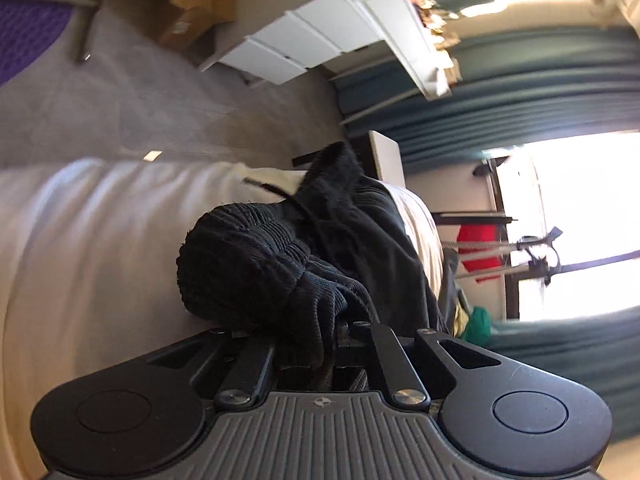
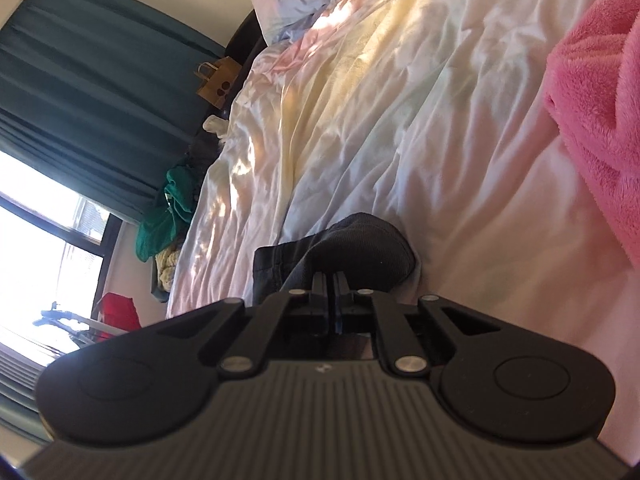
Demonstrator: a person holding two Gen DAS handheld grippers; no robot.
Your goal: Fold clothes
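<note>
In the left wrist view, the left tongs [image 1: 340,332] sit at lower centre, clamped on the bunched ribbed edge of a black knitted garment [image 1: 256,264], which rises from the fingers into the middle of the frame and drapes over the white bed [image 1: 100,232] behind it. A white drawer unit [image 1: 304,44] and a cardboard box [image 1: 196,4] stand on the carpet at the top of that frame, with teal curtains [image 1: 520,92] to the right (the window beside them is blown out with light). In the right wrist view, the right tongs [image 2: 333,280] are pressed together at lower centre, pinching a dark fold of the same garment that lies on the rumpled sheet. A pink fleecy blanket [image 2: 596,112] fills the right edge, and a brown paper bag [image 2: 218,82] stands in the upper left.
</note>
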